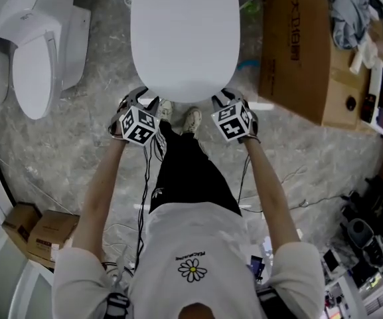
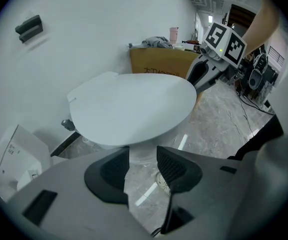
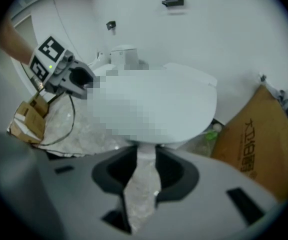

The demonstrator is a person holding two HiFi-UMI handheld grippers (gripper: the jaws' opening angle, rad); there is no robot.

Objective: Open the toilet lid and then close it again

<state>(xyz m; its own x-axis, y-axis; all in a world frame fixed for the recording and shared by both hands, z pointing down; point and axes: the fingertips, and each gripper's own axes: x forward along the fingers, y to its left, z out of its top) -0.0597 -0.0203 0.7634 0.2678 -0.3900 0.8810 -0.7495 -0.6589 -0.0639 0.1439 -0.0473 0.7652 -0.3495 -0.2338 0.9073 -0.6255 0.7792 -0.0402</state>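
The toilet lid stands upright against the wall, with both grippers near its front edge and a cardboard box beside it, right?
No: the toilet lid lies lowered, not upright, as the head view shows. The left gripper and right gripper are near its front edge, with the cardboard box beside it.

A second white toilet [image 1: 35, 58] stands at left on the marbled floor [image 1: 65, 145]; a large cardboard box [image 1: 296, 52], topped with crumpled cloth [image 1: 349, 12], sits at right.

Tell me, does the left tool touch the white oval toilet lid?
Cannot tell. In the left gripper view the left tool, jaws open, ends just at the white oval toilet lid; neither gap nor contact shows.
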